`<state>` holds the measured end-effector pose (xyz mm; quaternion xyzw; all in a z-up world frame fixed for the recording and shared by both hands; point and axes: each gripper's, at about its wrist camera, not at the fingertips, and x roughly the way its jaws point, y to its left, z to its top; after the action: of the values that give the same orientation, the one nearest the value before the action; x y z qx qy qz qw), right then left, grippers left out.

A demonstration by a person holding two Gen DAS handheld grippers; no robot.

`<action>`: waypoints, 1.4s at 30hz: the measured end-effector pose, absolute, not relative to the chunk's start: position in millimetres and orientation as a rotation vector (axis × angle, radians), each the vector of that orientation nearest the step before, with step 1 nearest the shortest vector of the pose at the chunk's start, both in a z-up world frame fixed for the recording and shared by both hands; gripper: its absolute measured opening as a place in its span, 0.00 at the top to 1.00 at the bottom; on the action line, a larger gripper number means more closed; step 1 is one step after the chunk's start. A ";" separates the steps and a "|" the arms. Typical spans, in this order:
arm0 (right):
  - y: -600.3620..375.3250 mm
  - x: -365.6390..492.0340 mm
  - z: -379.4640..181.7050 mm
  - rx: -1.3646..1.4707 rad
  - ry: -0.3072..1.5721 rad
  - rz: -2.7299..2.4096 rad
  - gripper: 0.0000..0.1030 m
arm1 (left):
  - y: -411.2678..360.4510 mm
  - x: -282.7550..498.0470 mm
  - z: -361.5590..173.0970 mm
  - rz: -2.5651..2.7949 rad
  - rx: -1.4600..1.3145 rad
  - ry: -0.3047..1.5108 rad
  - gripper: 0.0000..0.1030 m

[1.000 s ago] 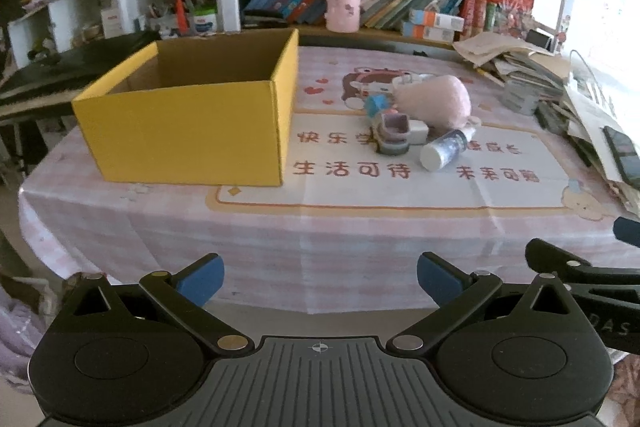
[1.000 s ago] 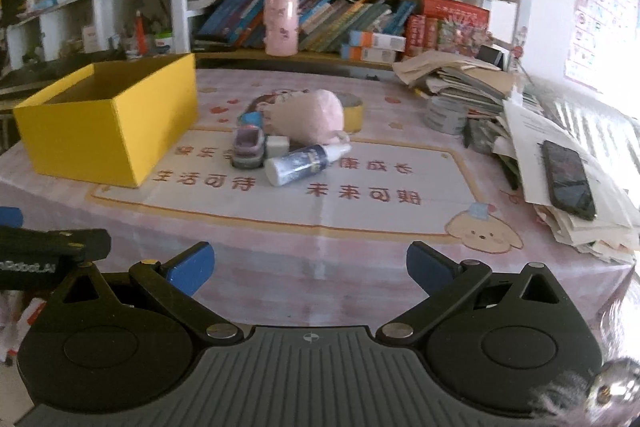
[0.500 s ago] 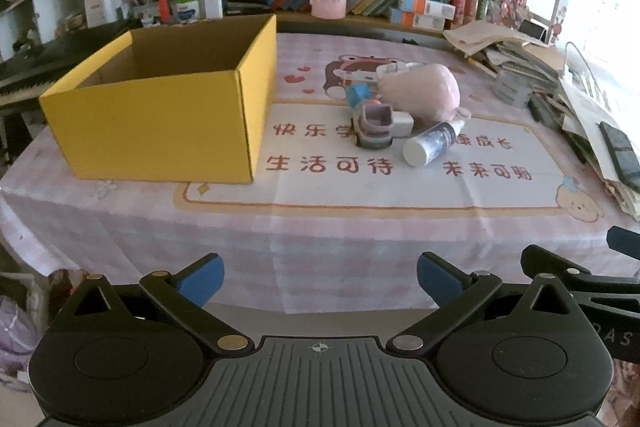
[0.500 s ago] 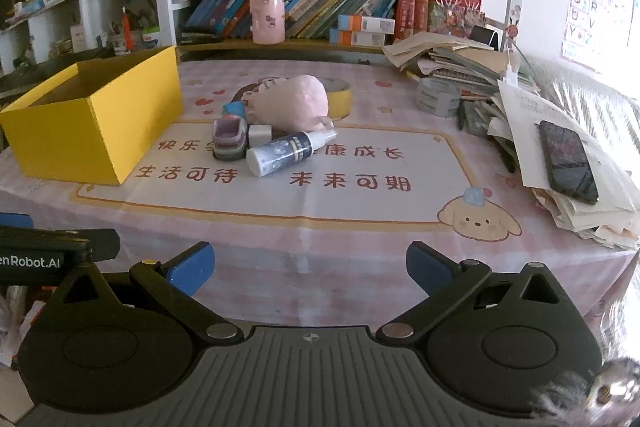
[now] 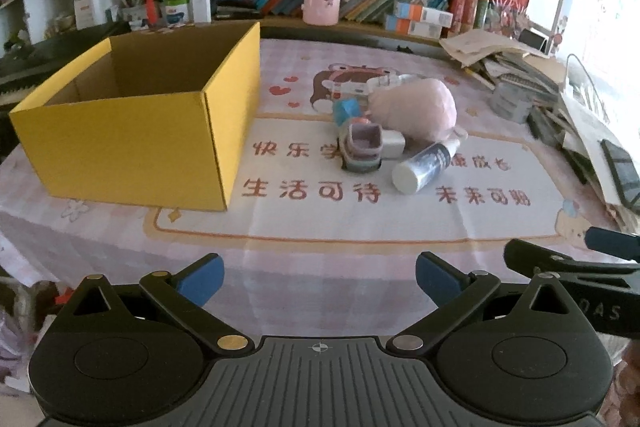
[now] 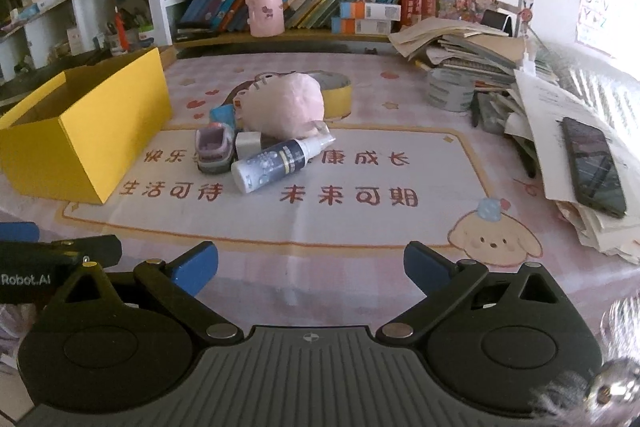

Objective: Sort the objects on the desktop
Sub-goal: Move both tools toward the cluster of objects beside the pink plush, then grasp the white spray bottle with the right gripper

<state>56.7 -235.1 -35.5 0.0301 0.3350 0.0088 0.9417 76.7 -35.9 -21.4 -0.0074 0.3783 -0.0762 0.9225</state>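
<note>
Both tongs, left (image 5: 319, 277) and right (image 6: 311, 269), are spread wide and hold nothing, low at the bench (image 6: 360, 227) edge. The bottle (image 6: 280, 159) lies at 11 o'clock from the right tongs, seemingly nearer them, cap toward 2, right of the box (image 5: 132, 135).

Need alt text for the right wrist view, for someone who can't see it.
The open right gripper hangs over the near table edge, holding nothing. Ahead, a spray bottle lies on its side beside a pink plush and small items, an open yellow box to their left.
</note>
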 end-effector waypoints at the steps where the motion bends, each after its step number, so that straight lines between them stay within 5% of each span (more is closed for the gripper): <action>1: -235.6 61.3 -35.1 0.057 0.684 0.023 0.02 | -36.8 78.8 -21.3 -0.158 -0.019 0.773 0.00; 15: -246.2 126.0 -37.7 0.032 0.734 0.111 0.09 | -53.0 115.1 -21.3 -0.132 -0.045 0.767 0.00; 23: -257.1 165.0 -46.2 0.081 0.814 0.168 0.27 | -69.7 127.5 -21.0 -0.123 0.010 0.790 0.00; 42: -245.8 237.1 -70.1 0.232 0.950 0.246 0.27 | -79.1 126.1 -10.3 -0.009 0.093 0.787 0.00</action>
<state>237.1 -245.8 -70.1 0.1111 0.4552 0.1180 0.8755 126.1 -79.1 -10.3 0.0455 0.3831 -0.0044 0.9226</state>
